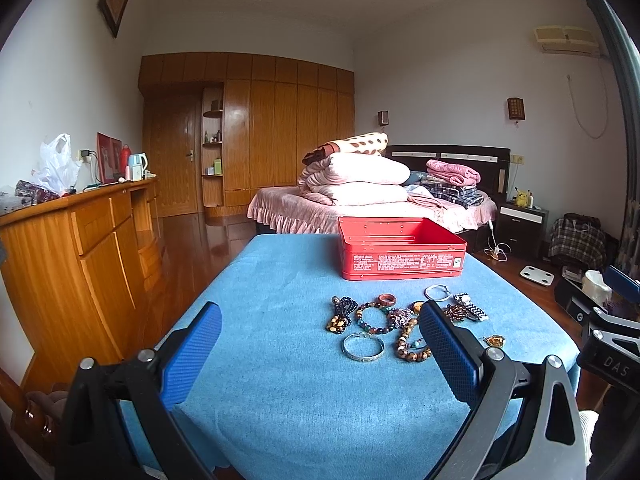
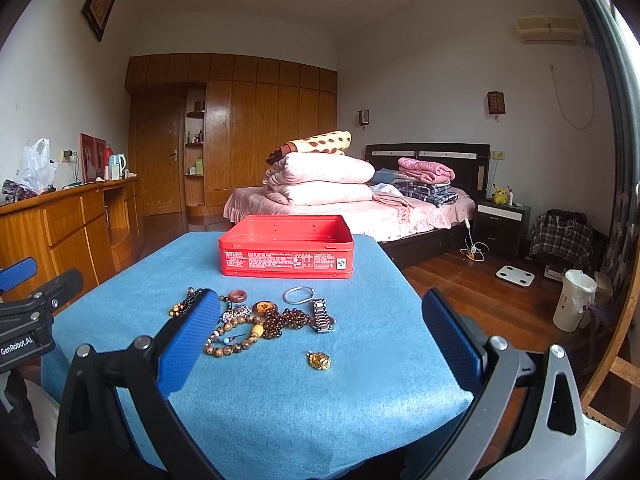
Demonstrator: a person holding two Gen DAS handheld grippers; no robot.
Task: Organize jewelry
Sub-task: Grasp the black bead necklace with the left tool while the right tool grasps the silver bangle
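Note:
An open red tin box (image 1: 401,254) (image 2: 286,253) stands at the far side of a blue-covered table (image 1: 280,380) (image 2: 300,400). In front of it lie several jewelry pieces: a silver bangle (image 1: 363,347), a multicolour bead bracelet (image 1: 373,318), a brown bead bracelet (image 2: 234,338), a silver watch (image 2: 322,316), a thin silver bangle (image 2: 299,295), a reddish ring (image 2: 239,296) and a gold pendant (image 2: 319,360). My left gripper (image 1: 320,344) is open and empty, near the jewelry. My right gripper (image 2: 320,332) is open and empty above the table's near part.
A wooden dresser (image 1: 72,248) runs along the left wall. A bed with folded quilts (image 2: 320,176) is behind the table. A nightstand (image 2: 500,222), a scale (image 2: 515,276) and a white bin (image 2: 574,300) stand on the floor at right.

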